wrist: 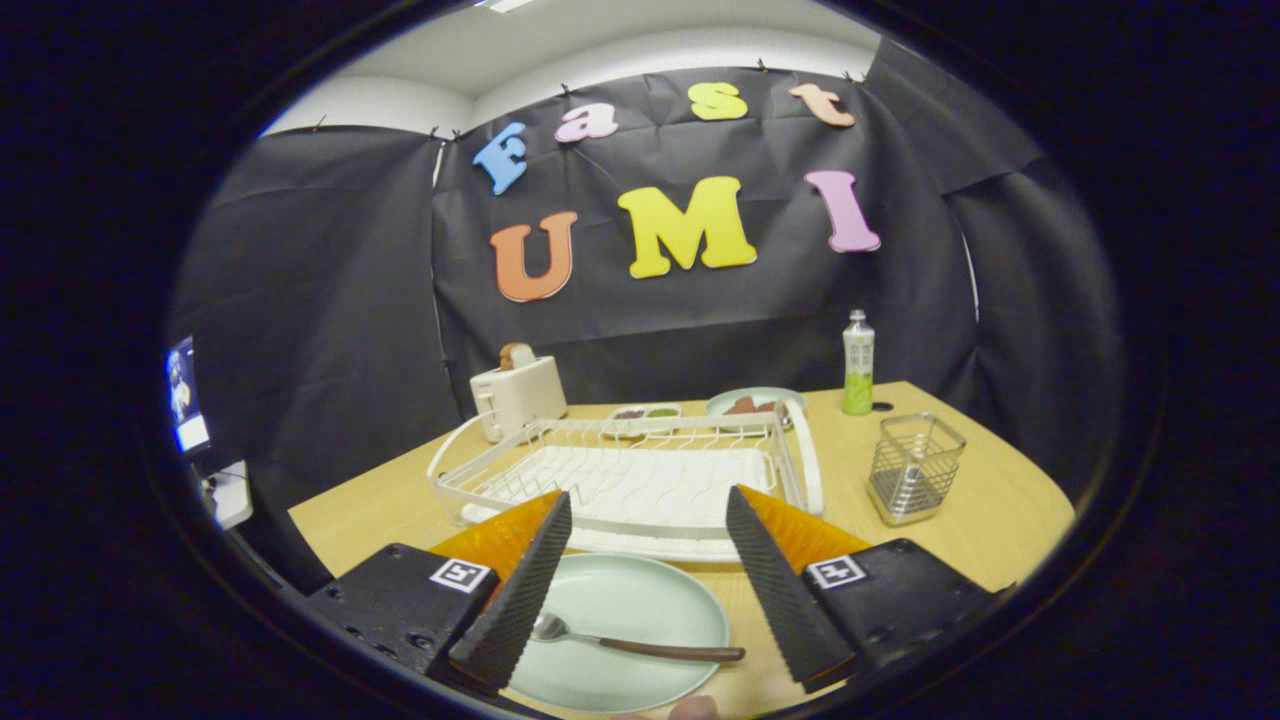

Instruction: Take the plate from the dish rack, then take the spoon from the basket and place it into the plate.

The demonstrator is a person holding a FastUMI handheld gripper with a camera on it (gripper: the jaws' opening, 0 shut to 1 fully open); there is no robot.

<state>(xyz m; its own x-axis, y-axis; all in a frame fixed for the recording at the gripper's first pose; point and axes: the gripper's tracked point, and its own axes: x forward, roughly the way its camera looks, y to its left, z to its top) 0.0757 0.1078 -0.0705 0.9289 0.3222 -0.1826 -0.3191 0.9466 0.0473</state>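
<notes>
The tongs [648, 575] stand wide apart and hold nothing; their two fingers [520, 600] hang above the near part of the light wooden worktop [1000, 510]. Between the fingers lies the round pale green plate [640, 600], flat on the worktop, just in front of the white wire dish rack [620, 475]. In the plate rests the metal spoon with a dark brown handle [640, 643]; its bowl is close to the left finger and the handle points toward the right finger, reaching a little over the rim of the plate. The spoon touches neither finger. To the right of the rack, apart from it, stands the small square wire basket [915, 468]. Beyond the rack are a white toaster with a slice of bread in it [518, 392], a small white dish with dark and green contents [645, 413], and a second pale green plate with reddish food [755, 403]. Near it stands a clear bottle with a green label [858, 363], upright at the far side of the worktop.
</notes>
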